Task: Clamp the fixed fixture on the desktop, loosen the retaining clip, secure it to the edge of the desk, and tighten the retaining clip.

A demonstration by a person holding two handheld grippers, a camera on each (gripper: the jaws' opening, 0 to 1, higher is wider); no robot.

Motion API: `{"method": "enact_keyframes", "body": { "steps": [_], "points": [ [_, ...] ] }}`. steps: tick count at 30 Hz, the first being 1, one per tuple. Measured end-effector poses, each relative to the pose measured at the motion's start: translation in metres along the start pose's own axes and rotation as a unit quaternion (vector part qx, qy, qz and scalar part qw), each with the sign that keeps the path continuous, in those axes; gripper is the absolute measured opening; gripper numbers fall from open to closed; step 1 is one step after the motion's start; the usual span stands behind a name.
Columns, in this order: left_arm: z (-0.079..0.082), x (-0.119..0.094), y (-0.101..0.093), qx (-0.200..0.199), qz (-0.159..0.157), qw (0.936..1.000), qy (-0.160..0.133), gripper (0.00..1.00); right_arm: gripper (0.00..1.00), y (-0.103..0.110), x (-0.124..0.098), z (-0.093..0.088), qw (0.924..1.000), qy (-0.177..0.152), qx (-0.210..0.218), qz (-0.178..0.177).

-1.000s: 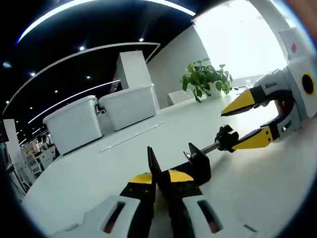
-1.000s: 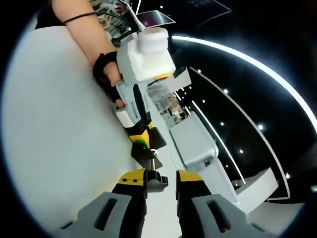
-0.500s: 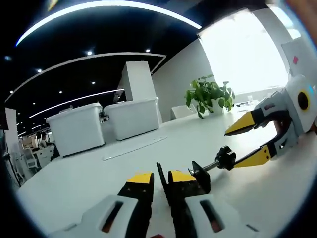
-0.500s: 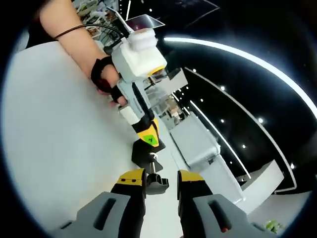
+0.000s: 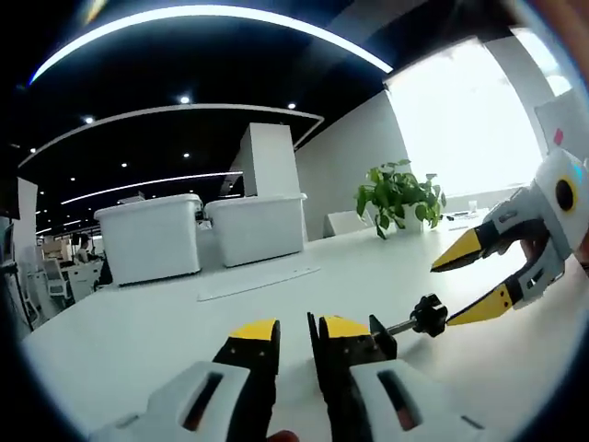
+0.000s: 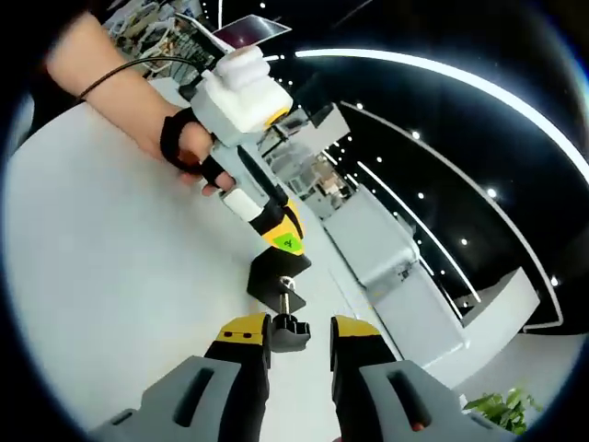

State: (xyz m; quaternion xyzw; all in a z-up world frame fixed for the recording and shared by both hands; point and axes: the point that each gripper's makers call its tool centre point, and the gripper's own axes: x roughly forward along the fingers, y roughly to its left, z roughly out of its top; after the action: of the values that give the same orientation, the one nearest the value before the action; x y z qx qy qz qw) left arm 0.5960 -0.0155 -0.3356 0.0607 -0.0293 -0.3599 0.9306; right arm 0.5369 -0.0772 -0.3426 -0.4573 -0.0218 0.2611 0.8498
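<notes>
Left gripper [image 5: 293, 336]: my jaws close on the black clamp fixture [image 5: 377, 337], pinching its body just above the yellow tips.
Right gripper [image 6: 301, 331]: my jaws stand apart, the fixture's black knob [image 6: 287, 331] between the tips; I cannot tell whether they touch it.
Fixture: it sits low over the white desk [image 5: 138, 322]; in the left gripper view its screw runs toward 3 o'clock, ending at the knob [image 5: 429, 315].
Hand [image 6: 189, 152]: at 10 o'clock in the right gripper view, gloved, holding the left gripper.
Background: two white bins [image 5: 198, 235] at 10 o'clock, a potted plant [image 5: 398, 193] at 2 o'clock.
</notes>
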Motion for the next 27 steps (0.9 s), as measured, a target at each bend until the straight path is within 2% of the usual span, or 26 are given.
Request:
{"method": "enact_keyframes", "body": {
  "steps": [10,12,14,17,22,27],
  "points": [
    [0.013,-0.005,0.011,-0.043,0.009,0.9984,-0.035,0.16,0.23,-0.022,0.005,0.020,0.9998,0.016,-0.003,0.008],
    [0.013,-0.005,0.011,-0.046,0.008,0.9983,-0.034,0.16,0.19,-0.032,0.004,0.020,0.9993,0.038,-0.001,-0.005],
    [0.014,-0.005,0.009,-0.042,0.003,0.9985,-0.035,0.17,0.18,-0.038,0.005,0.022,0.9991,0.042,0.010,-0.001],
    [0.015,-0.005,0.005,-0.037,-0.007,0.9986,-0.037,0.21,0.19,-0.038,0.005,0.023,0.9986,0.049,0.019,0.011],
    [0.015,-0.005,0.003,-0.032,-0.012,0.9987,-0.037,0.22,0.21,-0.026,0.008,0.020,0.9970,0.061,0.015,0.045],
    [0.020,-0.009,0.016,-0.038,0.012,0.9977,-0.054,0.23,0.21,-0.016,0.015,0.016,0.9938,0.080,0.022,0.074]
  ]
}}
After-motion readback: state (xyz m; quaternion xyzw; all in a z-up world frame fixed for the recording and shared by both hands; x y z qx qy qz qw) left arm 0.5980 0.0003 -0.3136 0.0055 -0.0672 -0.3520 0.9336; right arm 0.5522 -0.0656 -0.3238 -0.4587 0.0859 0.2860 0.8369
